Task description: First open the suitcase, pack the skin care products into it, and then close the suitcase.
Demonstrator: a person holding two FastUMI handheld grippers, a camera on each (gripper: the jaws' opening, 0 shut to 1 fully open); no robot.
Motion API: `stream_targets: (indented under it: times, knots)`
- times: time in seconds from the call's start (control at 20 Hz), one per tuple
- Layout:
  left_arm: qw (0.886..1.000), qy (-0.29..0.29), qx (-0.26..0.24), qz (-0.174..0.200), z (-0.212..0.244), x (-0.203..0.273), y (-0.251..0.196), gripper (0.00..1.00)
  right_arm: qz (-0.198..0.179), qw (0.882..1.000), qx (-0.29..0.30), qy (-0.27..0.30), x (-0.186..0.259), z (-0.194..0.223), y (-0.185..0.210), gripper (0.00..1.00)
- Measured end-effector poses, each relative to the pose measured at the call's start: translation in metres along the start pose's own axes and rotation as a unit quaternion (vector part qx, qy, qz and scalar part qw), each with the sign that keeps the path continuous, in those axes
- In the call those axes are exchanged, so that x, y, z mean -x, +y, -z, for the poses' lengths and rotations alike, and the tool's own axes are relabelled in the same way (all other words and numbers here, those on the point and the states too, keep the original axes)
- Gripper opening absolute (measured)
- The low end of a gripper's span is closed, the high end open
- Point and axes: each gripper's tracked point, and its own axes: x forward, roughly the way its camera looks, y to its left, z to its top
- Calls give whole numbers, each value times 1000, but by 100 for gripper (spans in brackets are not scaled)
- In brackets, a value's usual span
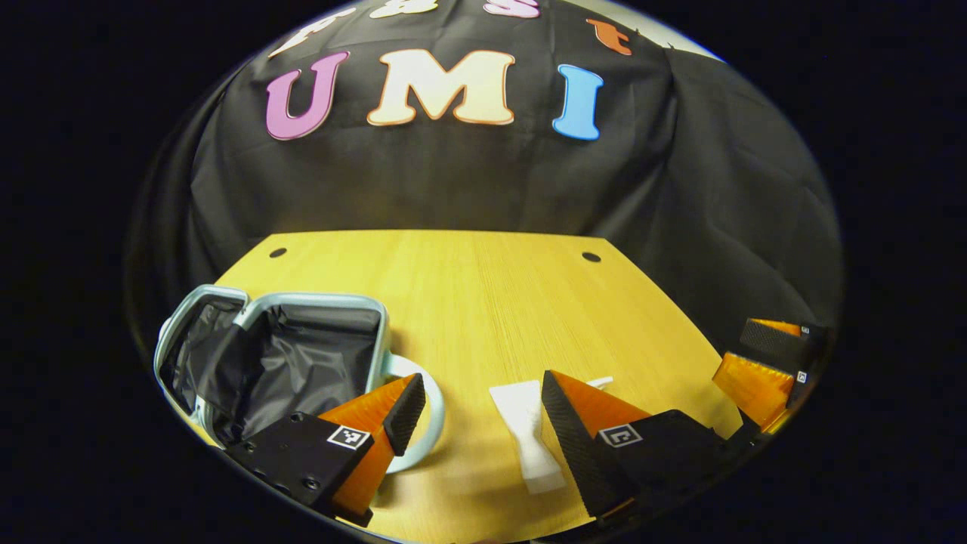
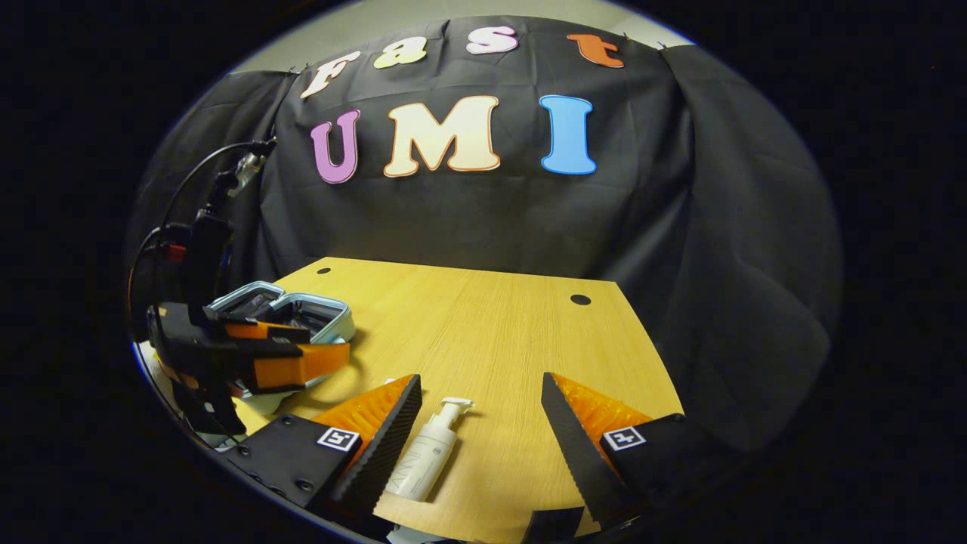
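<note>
The suitcase lies open at the left of the wooden table, dark lining up, ready for packing, while the left gripper hovers with fingers spread, and the right gripper hangs wide open around the lying pump bottle, before the black cloth wall.

Booth surroundings: worktop and backdrop

The worktop is a light wood-grain board with two small dark round holes near its far corners, one at the far left and one at the far right. Black cloth hangs behind it as the booth wall, creased and draping down past the right edge. A pale wall strip is visible above the cloth in the right gripper view.
</note>
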Motion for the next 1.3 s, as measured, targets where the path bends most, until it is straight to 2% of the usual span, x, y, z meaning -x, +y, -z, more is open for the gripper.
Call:
stream_targets:
  times: [0.15, 0.3, 0.45, 0.5, 0.55, 0.65, 0.7, 0.8, 0.9, 1.0, 1.1, 1.2, 1.3]
  knots:
    - [999, 52, -1, 7, 34, -10, -12, 95, -1, 1000, 2, -1, 3, 0, -1, 100]
    - [993, 117, 6, 20, 74, -32, -25, 94, 8, 1000, 0, 3, 7, 3, -7, 100]
    - [987, 156, 18, 23, 100, -44, -27, 93, 12, 1000, 0, 10, 10, 8, -8, 100]
    - [987, 163, 11, 7, 104, -42, -19, 90, 12, 1000, -1, 15, 9, 11, -8, 100]
    - [991, 137, -4, 2, 95, -51, -15, 87, 13, 1000, -3, 20, 8, 14, -7, 100]
    - [990, 135, -31, -15, 98, -53, -7, 63, 15, 999, -8, 36, 5, 22, -5, 100]
    - [992, 119, -37, -5, 93, -59, -9, 50, 13, 999, -12, 46, 3, 27, -2, 100]
    - [992, 124, -26, 12, 93, -58, -11, 26, 11, 998, -16, 64, -3, 34, 5, 100]
    - [991, 130, 8, 28, 91, -58, -13, 14, 6, 996, -20, 85, -9, 47, 13, 100]
    - [991, 130, 18, 40, 89, -57, -13, 6, -2, 993, -31, 114, -17, 62, 20, 100]
    - [991, 124, 5, 49, 87, -56, -15, 3, -12, 988, -43, 146, -21, 79, 32, 100]
    - [991, 117, 1, 72, 84, -51, -24, 3, -15, 984, -50, 170, -28, 93, 40, 100]
    - [992, 107, -8, 71, 74, -44, -24, 2, -13, 980, -55, 192, -32, 106, 47, 99]
